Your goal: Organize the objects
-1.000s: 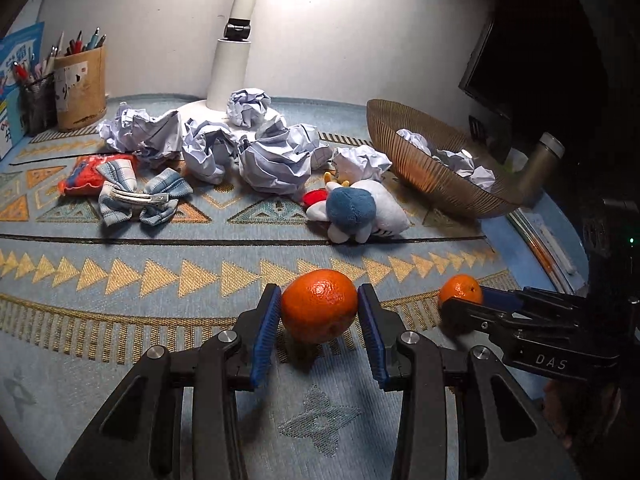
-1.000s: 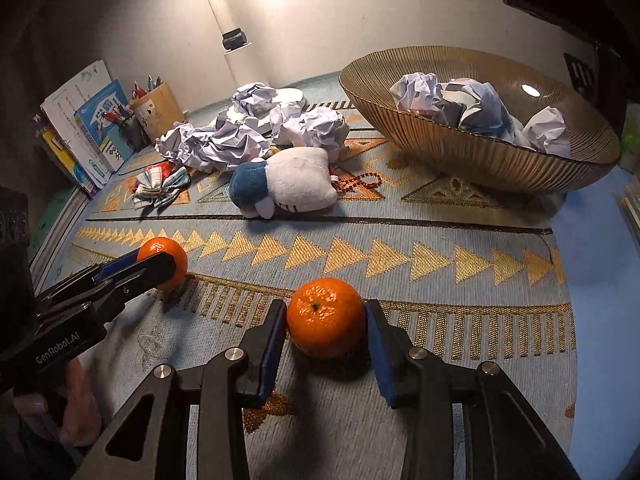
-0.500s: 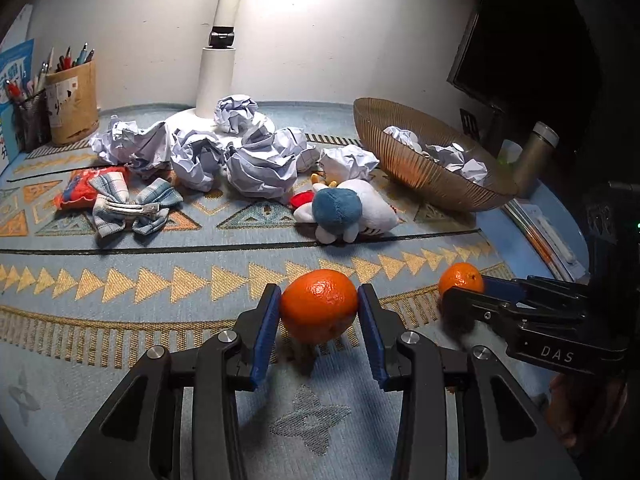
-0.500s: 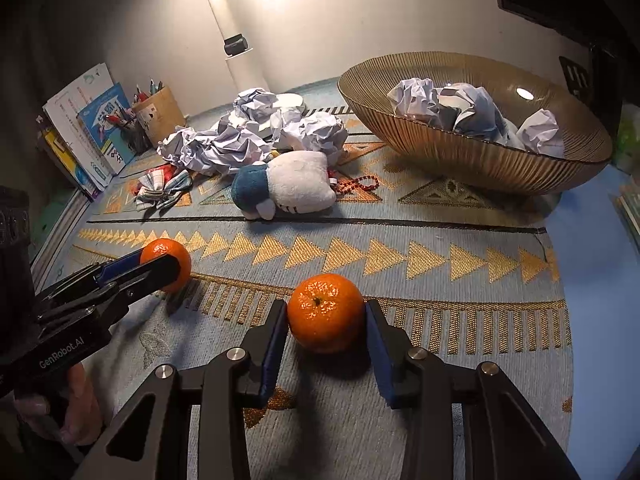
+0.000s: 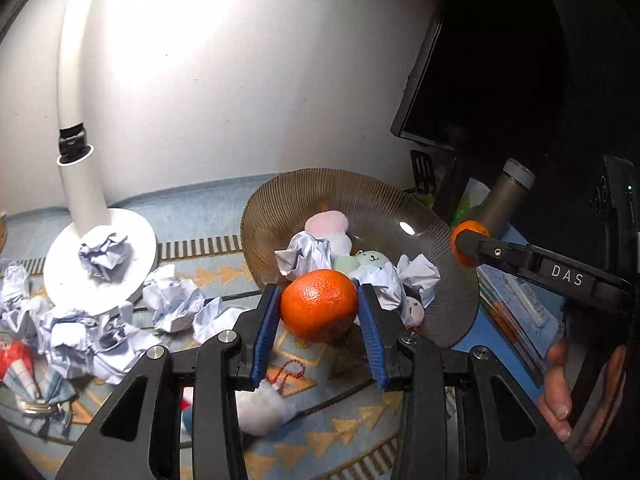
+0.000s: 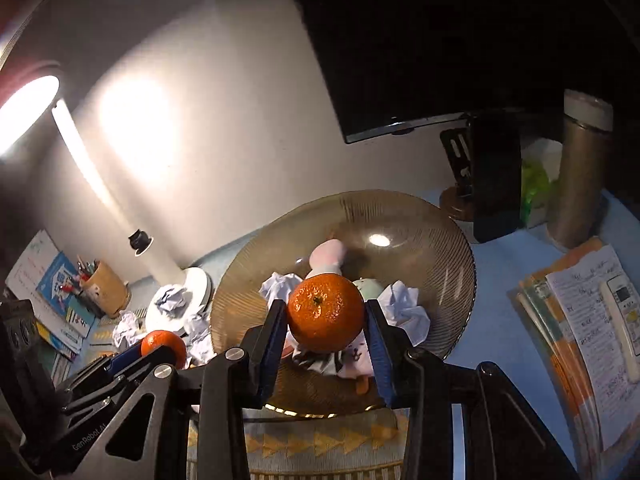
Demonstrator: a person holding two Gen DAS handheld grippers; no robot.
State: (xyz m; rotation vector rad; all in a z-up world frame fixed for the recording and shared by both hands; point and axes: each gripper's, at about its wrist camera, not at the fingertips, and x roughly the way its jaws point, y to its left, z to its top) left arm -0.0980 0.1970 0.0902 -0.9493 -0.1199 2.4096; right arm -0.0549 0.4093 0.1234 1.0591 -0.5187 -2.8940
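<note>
Sitting between left gripper (image 5: 318, 312) pads: orange (image 5: 319, 306)

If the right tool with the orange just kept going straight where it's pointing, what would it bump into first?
Probably the stuff piled in the ribbed bowl. The right tool, gripping its orange, points down into it, where crumpled paper and small plush toys lie straight ahead. Depth is hard to judge, so which one comes first is unclear.

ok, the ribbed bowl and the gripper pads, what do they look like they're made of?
Bowl: looks like tinted amber glass or clear plastic, glossy; fine radial ribs, a sharp lamp glint, the cloth pattern showing through its near wall.
Right gripper pads: blue ridged rubber or soft plastic, matte, set in black fingers.
</note>
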